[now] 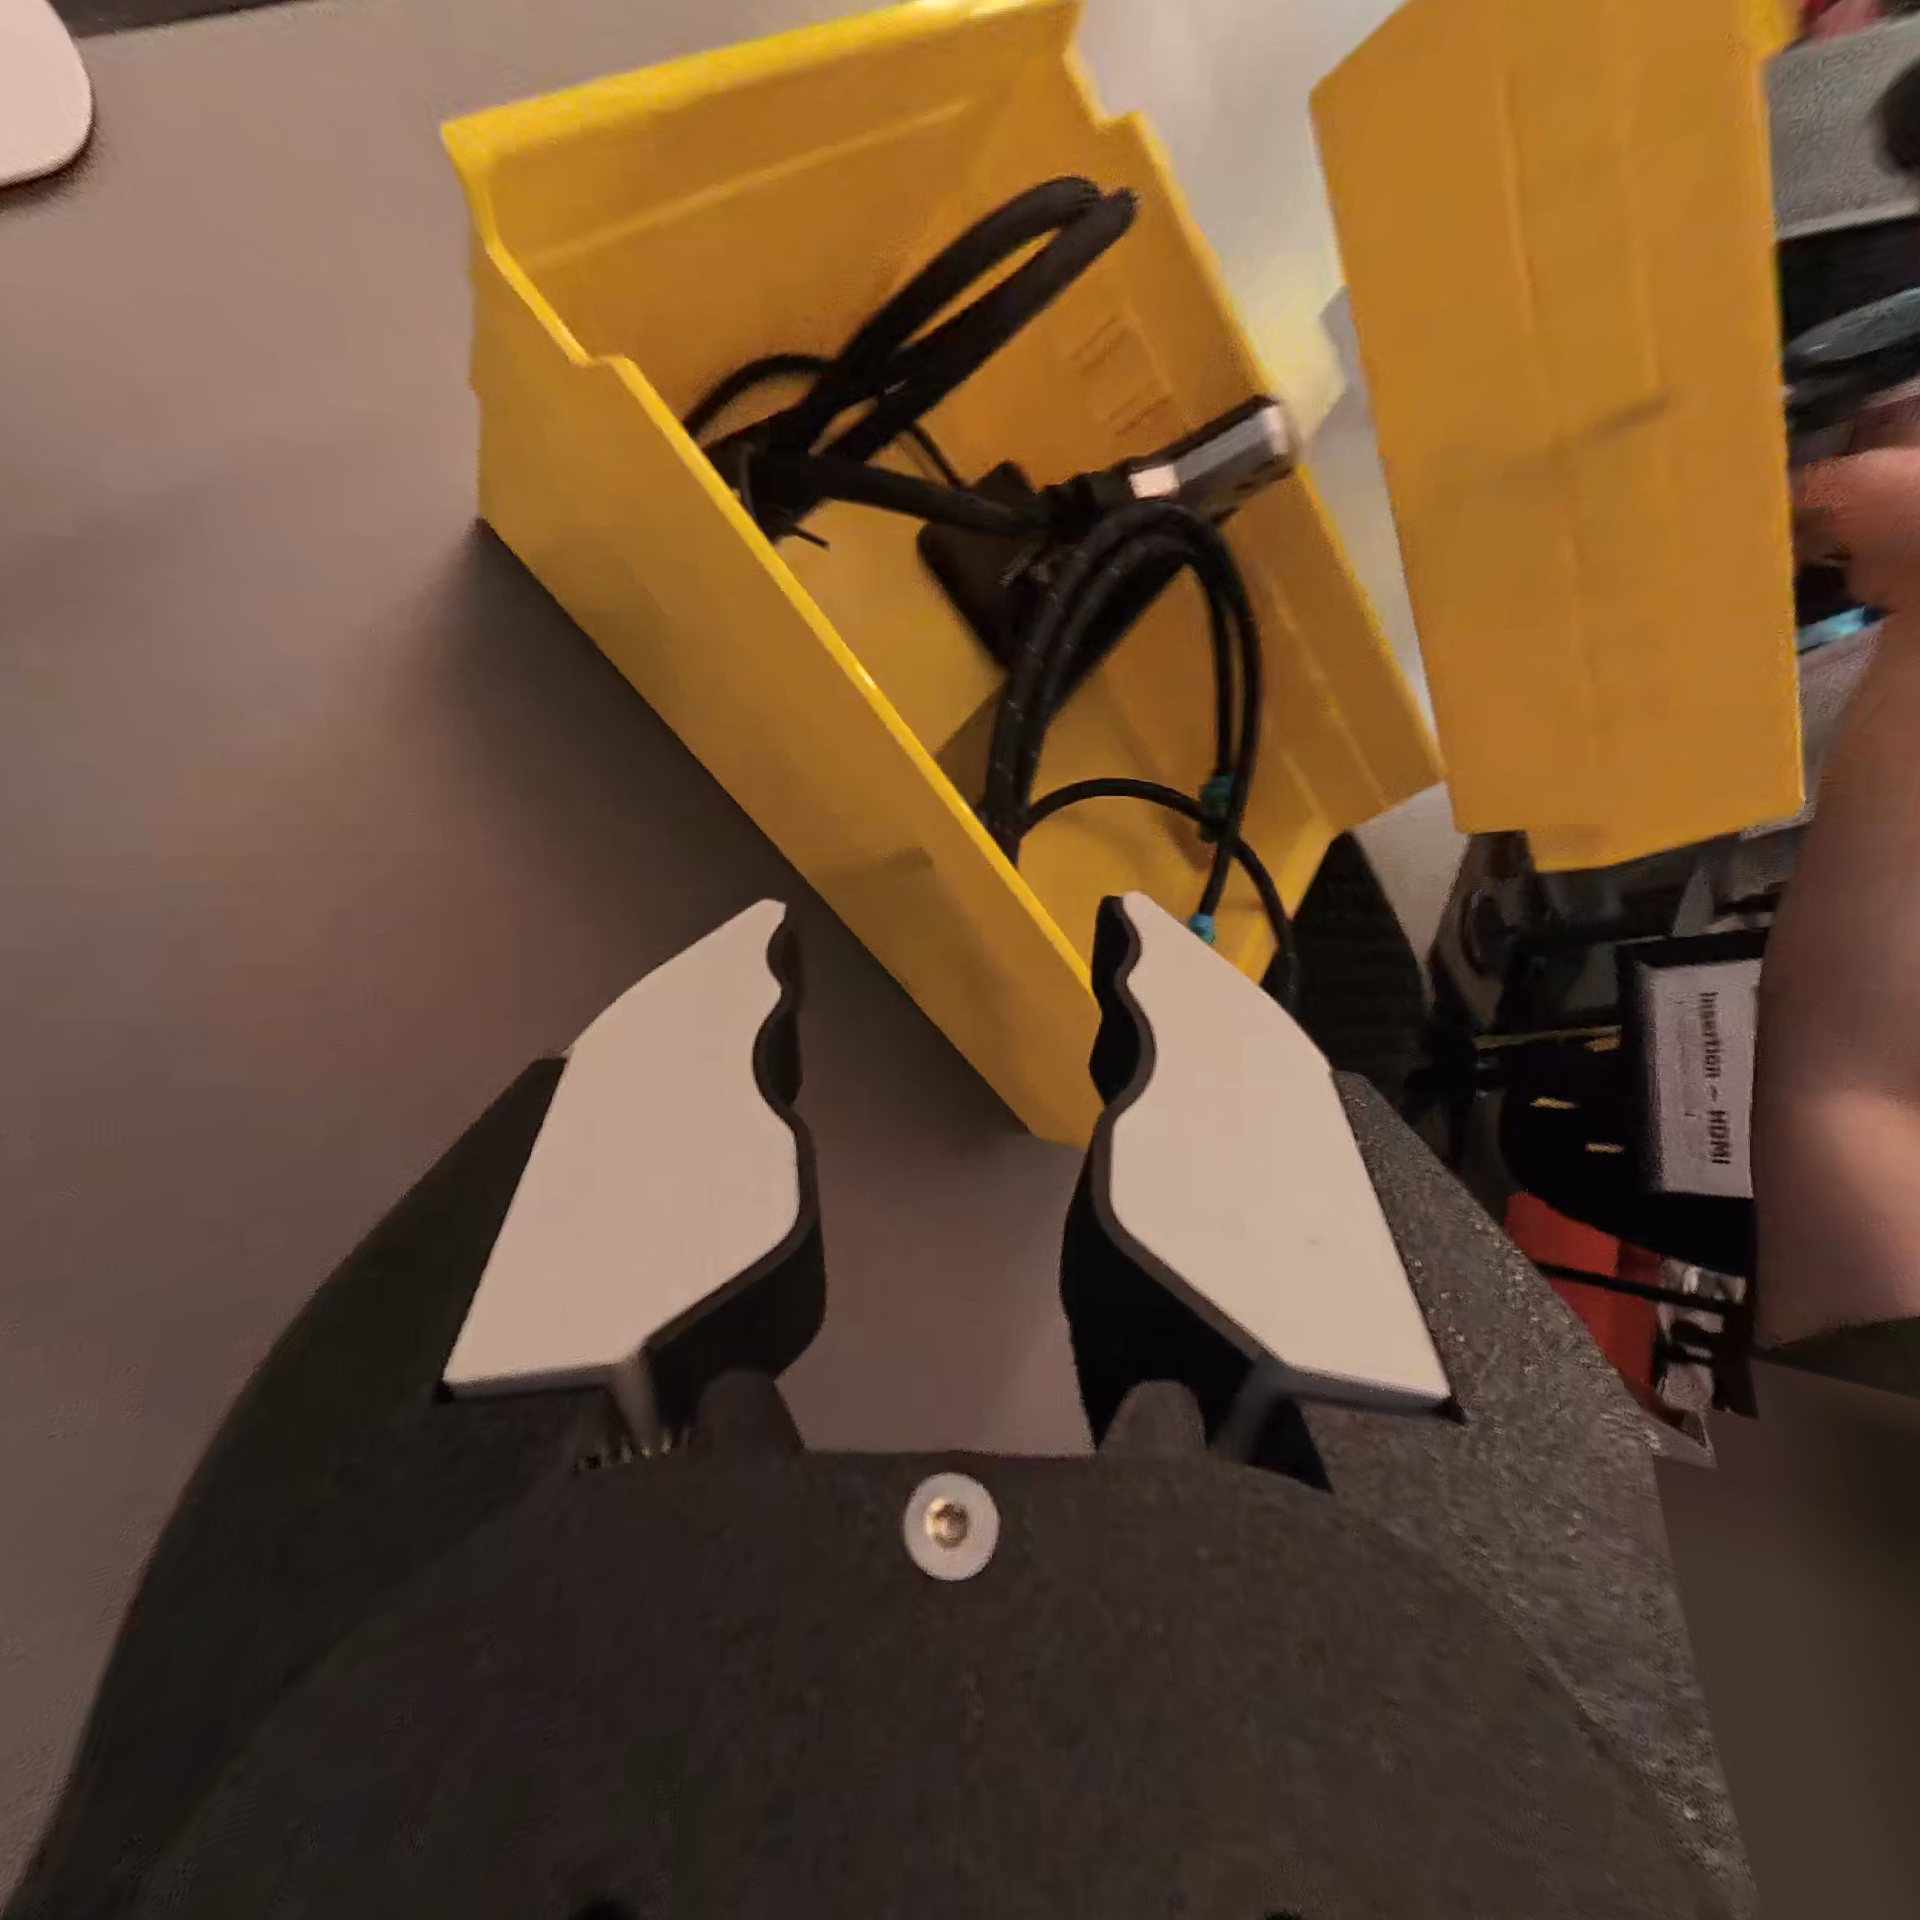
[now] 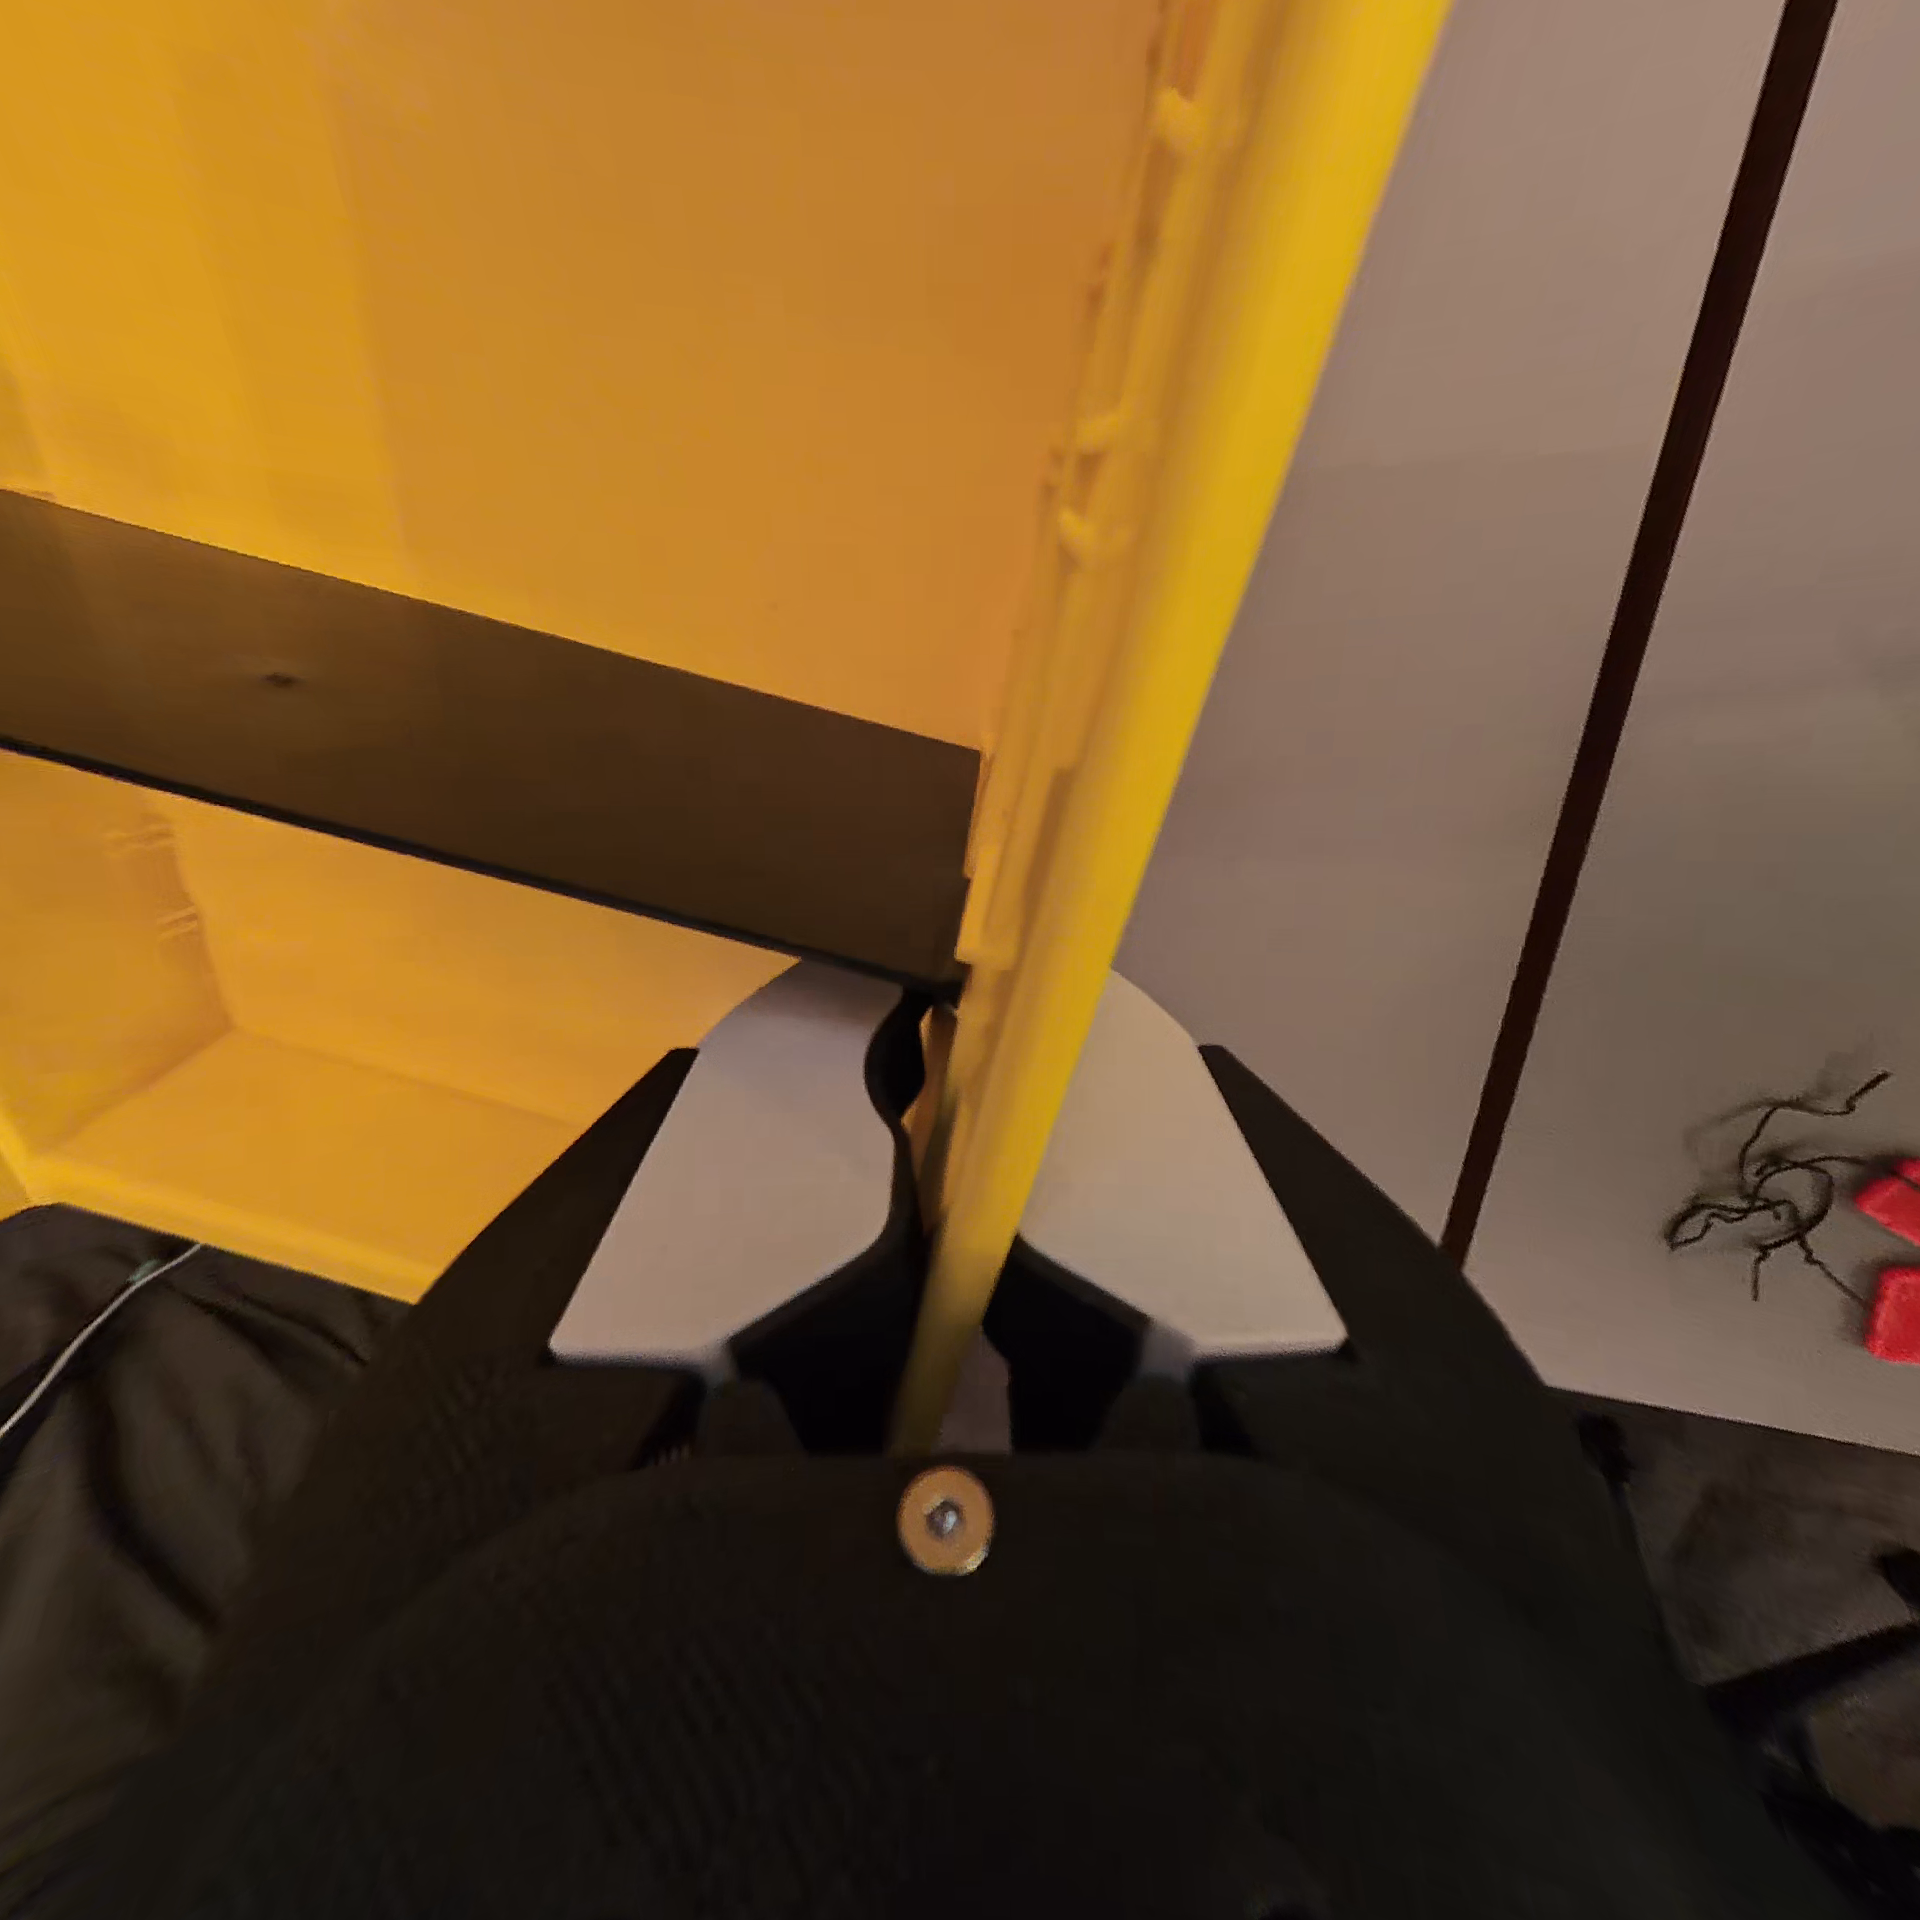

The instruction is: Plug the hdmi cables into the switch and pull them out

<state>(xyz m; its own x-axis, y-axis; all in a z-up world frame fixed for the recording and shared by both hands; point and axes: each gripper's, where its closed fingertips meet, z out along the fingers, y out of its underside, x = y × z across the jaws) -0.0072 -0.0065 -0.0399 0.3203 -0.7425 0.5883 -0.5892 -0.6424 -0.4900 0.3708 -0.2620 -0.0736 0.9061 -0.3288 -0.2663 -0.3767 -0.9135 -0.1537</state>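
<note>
The left gripper (image 1: pixel 940 935) hangs low over the dark table (image 1: pixel 260 623) with its two pale fingers (image 1: pixel 665 1143) spread wide and nothing between them but bare tabletop. Just ahead of its tips sits a yellow bin (image 1: pixel 727 644), set at an angle, its near corner almost touching the right-hand fingertip. Inside the bin lies a tangle of black HDMI cables (image 1: pixel 1122 582), coiled and looped, one loop spilling toward the near end close to that fingertip; a silver-grey plug end (image 1: pixel 1226 462) shows among them toward the bin's far wall, and a dark boxy piece (image 1: pixel 977 561) sits under the coils, though I cannot tell whether it is the switch. So the cables are in the bin, ahead and a little to the right of the open claw, not touched by it. To the right a second yellow bin (image 1: pixel 1548 416) stands raised off the table. The right gripper (image 2: pixel 977 1049) has its fingers pinched narrow on the thin side wall (image 2: pixel 1143 727) of this second bin, the wall running straight up between them; a black divider (image 2: pixel 468 727) crosses its inside. Off to the right, on a pale surface (image 2: pixel 1351 727), lie some red pieces (image 2: pixel 1891 1247) with a wisp of dark thread (image 2: pixel 1766 1195).
</note>
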